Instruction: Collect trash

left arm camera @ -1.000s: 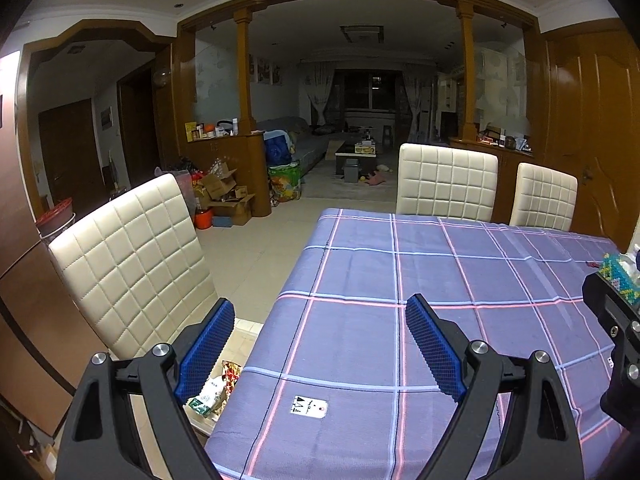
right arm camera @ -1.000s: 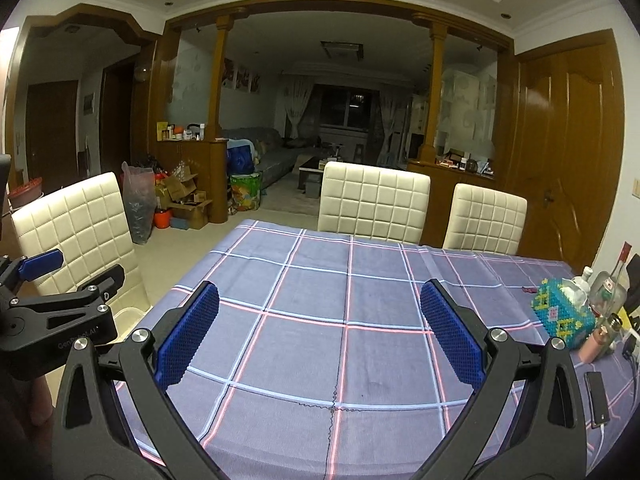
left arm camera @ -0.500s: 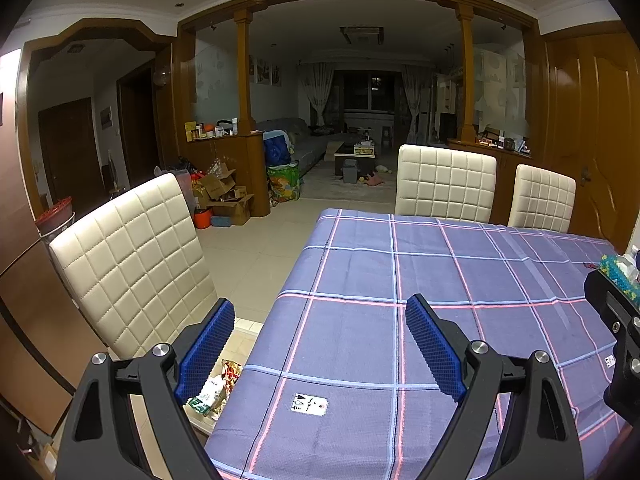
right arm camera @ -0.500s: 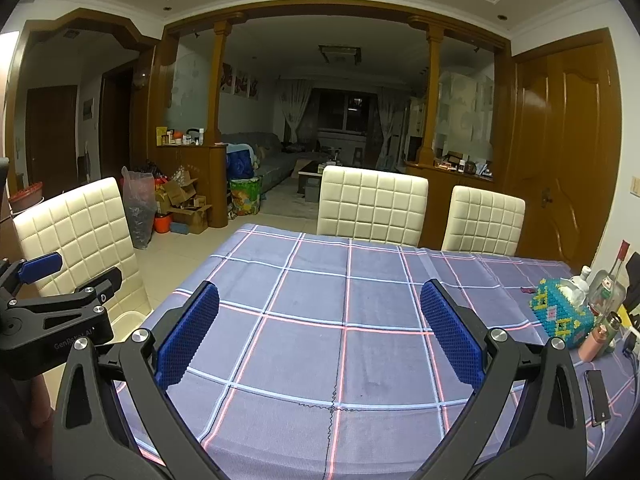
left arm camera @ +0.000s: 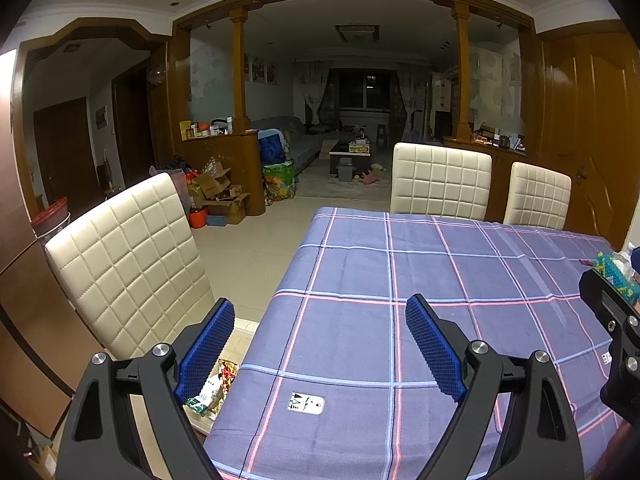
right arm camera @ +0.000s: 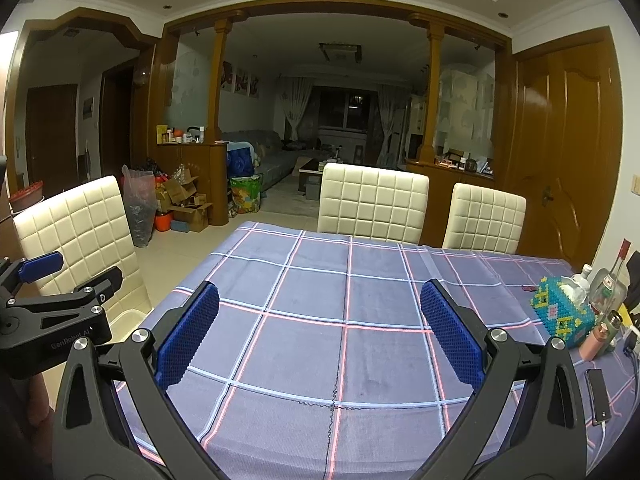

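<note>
Checked surface (right arm camera: 320, 360) unchanged from the earlier frames. Left claw (left arm camera: 320, 344) and right claw (right arm camera: 320, 332) both remain spread apart, empty, unmoved above it.

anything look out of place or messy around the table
Yes: crumpled snack wrappers lie on the seat of the near chair, beside the table's left edge, in the left wrist view. A small white label sits on the cloth. Nothing looks spilled or damaged.
</note>
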A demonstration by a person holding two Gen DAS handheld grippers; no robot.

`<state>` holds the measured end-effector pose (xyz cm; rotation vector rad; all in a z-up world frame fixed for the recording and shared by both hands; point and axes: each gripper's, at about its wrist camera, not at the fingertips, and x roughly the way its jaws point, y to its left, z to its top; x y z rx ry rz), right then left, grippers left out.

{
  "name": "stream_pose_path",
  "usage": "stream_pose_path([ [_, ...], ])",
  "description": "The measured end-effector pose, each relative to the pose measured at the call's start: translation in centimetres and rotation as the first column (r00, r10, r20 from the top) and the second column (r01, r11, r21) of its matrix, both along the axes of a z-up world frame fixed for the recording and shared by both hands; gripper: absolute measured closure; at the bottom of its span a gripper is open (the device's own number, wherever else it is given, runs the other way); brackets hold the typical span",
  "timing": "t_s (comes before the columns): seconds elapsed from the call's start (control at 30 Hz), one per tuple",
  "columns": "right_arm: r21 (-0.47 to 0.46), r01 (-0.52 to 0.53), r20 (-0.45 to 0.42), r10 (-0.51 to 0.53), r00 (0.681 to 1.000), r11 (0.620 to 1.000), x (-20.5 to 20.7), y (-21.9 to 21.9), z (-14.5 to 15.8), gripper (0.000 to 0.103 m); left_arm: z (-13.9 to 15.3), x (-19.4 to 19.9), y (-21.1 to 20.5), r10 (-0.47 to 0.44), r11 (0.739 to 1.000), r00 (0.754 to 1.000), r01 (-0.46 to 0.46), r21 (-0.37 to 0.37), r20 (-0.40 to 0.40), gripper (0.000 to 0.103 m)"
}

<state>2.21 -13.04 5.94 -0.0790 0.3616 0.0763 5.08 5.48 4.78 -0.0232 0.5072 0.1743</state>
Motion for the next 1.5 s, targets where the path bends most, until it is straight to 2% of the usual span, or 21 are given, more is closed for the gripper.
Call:
stream_pose_path([
  [0.17,-0.002,0.001,0.0,-0.001,1.0,1.0,-0.09,-0.03,-0.11,0.004,0.01,0.05,-0.08,0.001,1.0,1.0,-0.001,-0.001,0.001,0.018],
  [0.43,-0.004,-0.005,-0.011,0.005,1.0,1.0,0.21,-0.14,-0.03,0.004,-0.11,-0.13,-0.53,0.017,0.999,1.0,-0.018,0.037,0.018,0.018],
  [1.5,-0.008,-0.009,-0.02,0.008,1.0,1.0,0.45,-0.43,-0.11,0.004,-0.45,-0.3,-0.32,0.014,0.999,1.0,-0.014,0.036,0.013,0.018],
])
